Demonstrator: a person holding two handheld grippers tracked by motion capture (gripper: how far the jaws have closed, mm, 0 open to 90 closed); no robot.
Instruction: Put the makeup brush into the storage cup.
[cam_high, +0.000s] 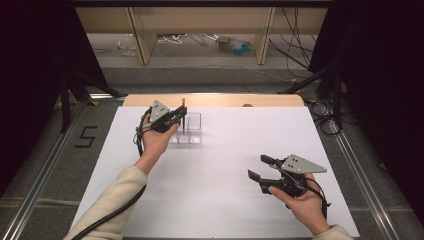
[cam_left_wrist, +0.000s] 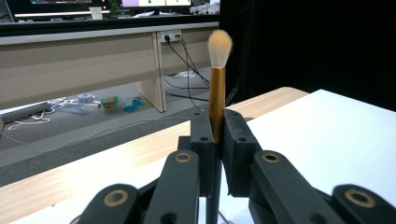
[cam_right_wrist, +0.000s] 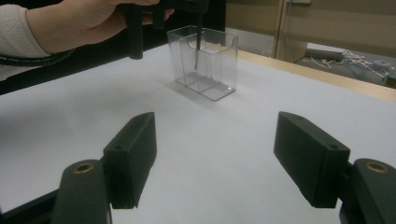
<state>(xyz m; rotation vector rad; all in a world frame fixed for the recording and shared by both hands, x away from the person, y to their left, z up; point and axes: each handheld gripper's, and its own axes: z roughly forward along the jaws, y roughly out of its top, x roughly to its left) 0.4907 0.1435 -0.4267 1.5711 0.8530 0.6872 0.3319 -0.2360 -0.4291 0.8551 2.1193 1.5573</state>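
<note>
A makeup brush (cam_left_wrist: 216, 93) with pale bristles, a gold ferrule and a dark handle stands upright, bristles up. My left gripper (cam_left_wrist: 215, 135) is shut on it just below the ferrule. In the high view, the left gripper (cam_high: 182, 116) holds the brush (cam_high: 183, 106) over a clear plastic box (cam_high: 192, 131) with compartments at the far left of the white sheet. In the right gripper view, the dark brush handle (cam_right_wrist: 198, 44) reaches down inside the box (cam_right_wrist: 208, 70). My right gripper (cam_high: 261, 167) rests near the front right, open with nothing between its jaws (cam_right_wrist: 217, 154).
A white sheet (cam_high: 225, 165) covers the table, with a wooden strip (cam_high: 215, 100) bare along the far edge. Beyond lie floor, cables and a bench. Black curtains stand on both sides. Bare sheet lies between the box and the right gripper.
</note>
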